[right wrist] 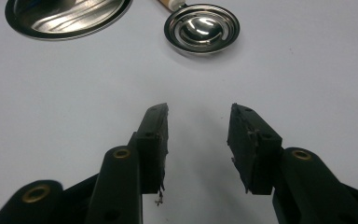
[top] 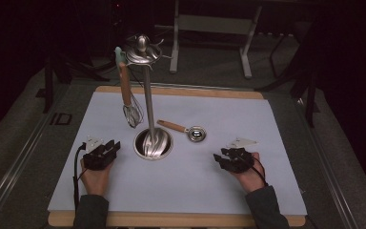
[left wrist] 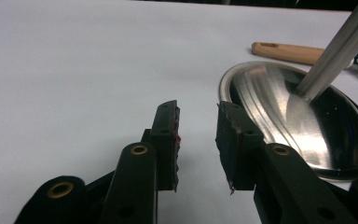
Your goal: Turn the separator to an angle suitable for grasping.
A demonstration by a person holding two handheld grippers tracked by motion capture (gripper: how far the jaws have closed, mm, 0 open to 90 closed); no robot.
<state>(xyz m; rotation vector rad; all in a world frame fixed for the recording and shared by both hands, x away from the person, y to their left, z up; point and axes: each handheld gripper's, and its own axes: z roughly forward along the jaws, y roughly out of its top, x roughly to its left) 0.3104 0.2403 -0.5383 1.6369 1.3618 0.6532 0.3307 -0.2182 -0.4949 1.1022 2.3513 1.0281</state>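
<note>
With both grippers (top: pixel 108 149) (top: pixel 228 157) parted and empty, you have hung the whisk (top: pixel 131 112) on the stand (top: pixel 153 143); the scoop (top: pixel 193 132) remains.

Dim room, grey floor (top: pixel 19 138), white metal frame (top: pixel 212 24) beyond the table.
</note>
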